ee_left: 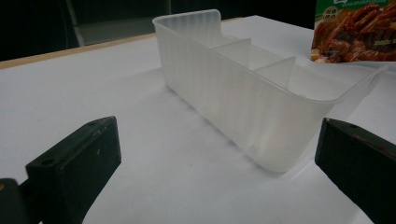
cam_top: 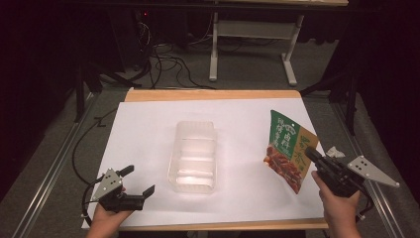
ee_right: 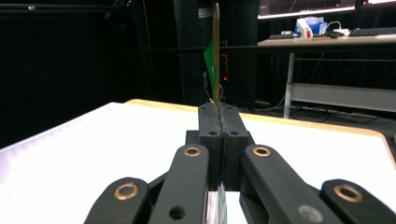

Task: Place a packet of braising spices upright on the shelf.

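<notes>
A clear plastic tray (cam_top: 193,156) with divided compartments lies in the middle of the white table, its near wall (ee_left: 243,107) close in the left gripper view. A green and orange snack packet (cam_top: 288,149) is held up at the right, edge-on (ee_right: 216,56) in the right gripper view. My right gripper (cam_top: 313,157) is shut on the packet's lower right edge, jaws pressed together (ee_right: 219,122). My left gripper (cam_top: 137,181) rests at the table's front left, open and holding nothing, its jaws pointing toward the tray; its jaws stand wide apart (ee_left: 215,158).
White paper (cam_top: 143,129) covers the wooden table. A crumpled white scrap (cam_top: 335,151) lies at the right table edge. Cables (cam_top: 163,59) and a white desk frame (cam_top: 247,44) stand on the floor behind. Metal rails (cam_top: 54,163) run along both sides.
</notes>
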### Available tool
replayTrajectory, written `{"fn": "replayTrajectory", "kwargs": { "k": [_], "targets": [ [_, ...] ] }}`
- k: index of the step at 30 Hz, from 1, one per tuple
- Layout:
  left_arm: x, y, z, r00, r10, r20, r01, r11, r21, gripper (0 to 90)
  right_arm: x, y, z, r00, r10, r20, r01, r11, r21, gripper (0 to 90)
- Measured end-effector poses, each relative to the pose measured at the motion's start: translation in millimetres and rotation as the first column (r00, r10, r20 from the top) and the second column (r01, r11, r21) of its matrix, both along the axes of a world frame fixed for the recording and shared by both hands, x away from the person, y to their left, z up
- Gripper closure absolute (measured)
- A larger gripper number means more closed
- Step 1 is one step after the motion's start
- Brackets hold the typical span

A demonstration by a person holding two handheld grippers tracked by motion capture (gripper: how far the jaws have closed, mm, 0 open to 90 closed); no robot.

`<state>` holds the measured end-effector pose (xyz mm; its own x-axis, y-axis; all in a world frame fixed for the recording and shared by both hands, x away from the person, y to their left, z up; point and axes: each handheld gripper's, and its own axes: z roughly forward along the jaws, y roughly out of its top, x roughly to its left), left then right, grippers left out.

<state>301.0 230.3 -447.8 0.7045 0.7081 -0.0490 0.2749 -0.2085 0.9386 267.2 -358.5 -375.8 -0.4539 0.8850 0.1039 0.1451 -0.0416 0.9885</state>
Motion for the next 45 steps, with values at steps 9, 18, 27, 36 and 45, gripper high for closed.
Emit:
{"fn": "replayTrajectory", "kwargs": {
  "k": [9,18,27,36,45],
  "targets": [
    [0.5,-3.9,-2.1,0.9998,-0.014,-0.013,0.014,0.9998,0.012,0.9,-14.8,-8.5,-9.5,0.9994,-0.017,-0.029,0.017,0.9998,-0.008,87.9],
    [0.4,-4.7,-2.4,0.9996,-0.022,-0.016,0.022,0.9997,0.012,0.9,-11.4,-11.6,-18.7,0.9966,-0.027,-0.077,0.025,0.9994,-0.026,80.4],
    [1.6,-4.9,-0.9,0.9994,-0.033,-0.004,0.033,0.9994,0.010,0.9,2.2,-8.3,-32.3,0.9904,-0.010,-0.138,0.002,0.9983,-0.058,71.2],
    [4.1,-5.2,-1.5,0.9986,-0.053,-0.001,0.053,0.9986,0.007,1.2,11.1,-7.7,-38.9,0.9757,-0.053,-0.213,0.034,0.9954,-0.089,70.7],
    [5.7,-2.4,-2.3,0.9988,-0.047,-0.012,0.047,0.9988,-0.013,1.1,14.3,-8.8,-39.2,0.9754,-0.001,-0.220,-0.016,0.9970,-0.076,87.4]
  ]
}}
